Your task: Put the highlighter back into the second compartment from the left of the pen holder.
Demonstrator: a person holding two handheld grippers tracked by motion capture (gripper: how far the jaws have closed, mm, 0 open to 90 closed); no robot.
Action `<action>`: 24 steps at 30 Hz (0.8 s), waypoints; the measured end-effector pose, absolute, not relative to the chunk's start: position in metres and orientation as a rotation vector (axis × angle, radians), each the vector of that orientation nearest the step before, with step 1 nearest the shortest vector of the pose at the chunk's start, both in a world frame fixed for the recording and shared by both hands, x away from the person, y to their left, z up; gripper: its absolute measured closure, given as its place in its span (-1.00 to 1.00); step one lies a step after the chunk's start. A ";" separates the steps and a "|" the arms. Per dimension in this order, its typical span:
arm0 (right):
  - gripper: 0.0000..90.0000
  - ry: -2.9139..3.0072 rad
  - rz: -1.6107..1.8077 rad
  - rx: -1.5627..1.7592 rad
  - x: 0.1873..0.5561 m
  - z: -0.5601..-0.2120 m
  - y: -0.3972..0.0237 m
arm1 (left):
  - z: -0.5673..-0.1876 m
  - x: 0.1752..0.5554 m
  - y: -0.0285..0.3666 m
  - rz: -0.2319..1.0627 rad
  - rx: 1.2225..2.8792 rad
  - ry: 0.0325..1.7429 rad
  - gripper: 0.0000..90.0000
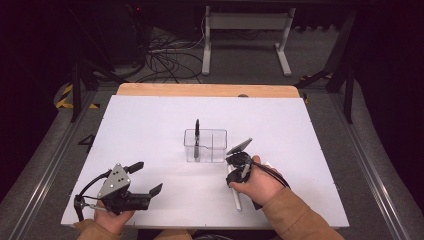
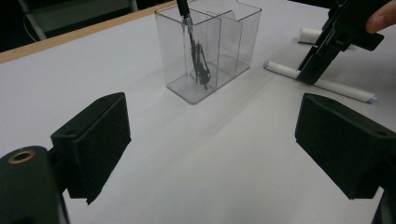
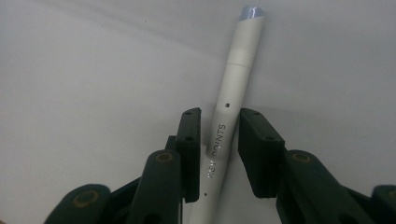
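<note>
Right gripper (image 3: pixel 218 154) closing around a white pen (image 3: pixel 229 107) on the matte white table (image 1: pixel 150 125).

The clear, box-shaped plastic holder (image 1: pixel 205 145) stands mid-table, a black pen (image 1: pixel 197 131) upright inside. The smooth, round white pen lies flat just right of it, long axis running away from the person, pale blue tip pointing at the holder's side; the pads flank its barrel, one touching, one slightly apart. Left gripper (image 1: pixel 145 179) hangs wide open, empty.
</note>
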State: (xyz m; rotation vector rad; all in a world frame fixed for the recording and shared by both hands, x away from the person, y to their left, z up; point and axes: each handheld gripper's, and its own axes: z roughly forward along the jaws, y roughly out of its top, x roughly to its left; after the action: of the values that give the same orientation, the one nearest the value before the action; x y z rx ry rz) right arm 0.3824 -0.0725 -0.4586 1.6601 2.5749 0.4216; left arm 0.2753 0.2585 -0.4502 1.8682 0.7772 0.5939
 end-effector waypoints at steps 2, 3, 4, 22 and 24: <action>0.60 2.562 0.417 1.677 0.382 -0.460 -0.071 | -0.450 0.275 0.259 0.594 1.868 0.779 -0.75; 0.61 2.555 0.412 1.682 0.382 -0.460 -0.071 | -0.450 0.275 0.259 0.593 1.867 0.780 -0.75; 0.63 2.548 0.407 1.685 0.382 -0.460 -0.070 | -0.450 0.275 0.259 0.593 1.866 0.780 -0.75; 0.77 2.478 0.409 1.783 0.382 -0.460 -0.072 | -0.450 0.275 0.259 0.595 1.866 0.780 -0.75; 0.77 2.482 0.457 1.786 0.382 -0.457 -0.075 | -0.450 0.275 0.259 0.597 1.866 0.780 -0.75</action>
State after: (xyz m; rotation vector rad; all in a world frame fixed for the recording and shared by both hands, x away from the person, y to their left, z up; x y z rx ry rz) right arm 0.3818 -0.0754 -0.4572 1.7864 2.4823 0.4574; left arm 0.2749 0.2590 -0.4499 1.8657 0.7803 0.5971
